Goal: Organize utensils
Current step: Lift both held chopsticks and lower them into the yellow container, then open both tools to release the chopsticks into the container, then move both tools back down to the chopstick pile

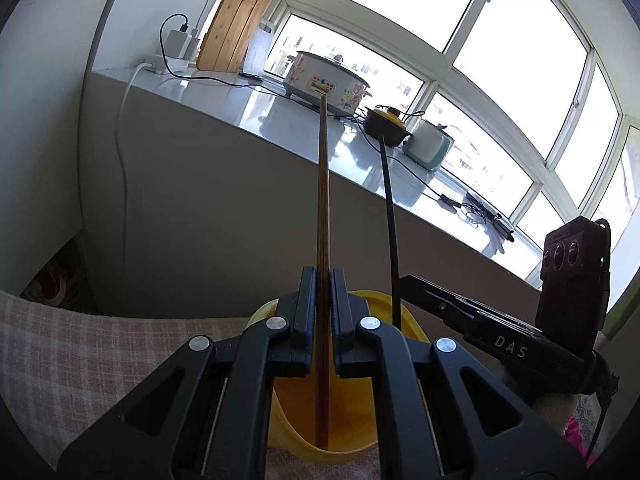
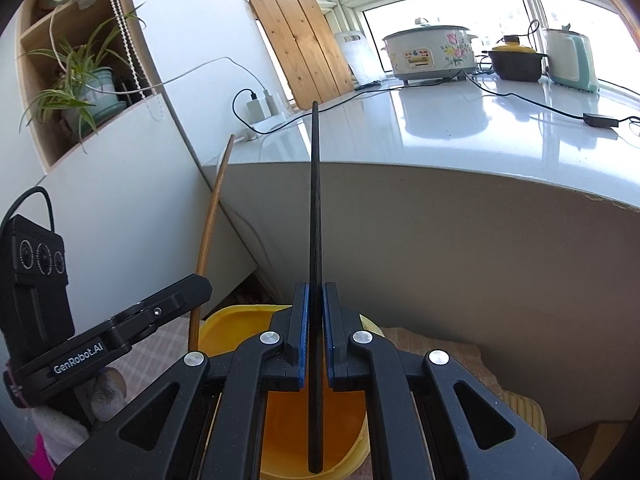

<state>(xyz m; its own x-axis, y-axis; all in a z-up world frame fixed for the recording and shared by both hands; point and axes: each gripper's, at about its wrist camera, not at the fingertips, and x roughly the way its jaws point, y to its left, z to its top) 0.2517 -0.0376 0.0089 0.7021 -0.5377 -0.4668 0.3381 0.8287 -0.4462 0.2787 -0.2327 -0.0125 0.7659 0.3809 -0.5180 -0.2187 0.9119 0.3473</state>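
My left gripper is squeezed tight on a brown wooden chopstick. My right gripper is squeezed tight on a black chopstick. Both sticks stand almost straight up, long way running up and down. Their bottom ends reach down into the yellow tub under my grippers. Their tops point at the grey counter.

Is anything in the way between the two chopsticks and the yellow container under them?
Nothing visible is. The left hand-held gripper is shut on the brown chopstick and the right hand-held gripper on the black chopstick. Both lower ends already hang inside the open yellow container, which looks empty.
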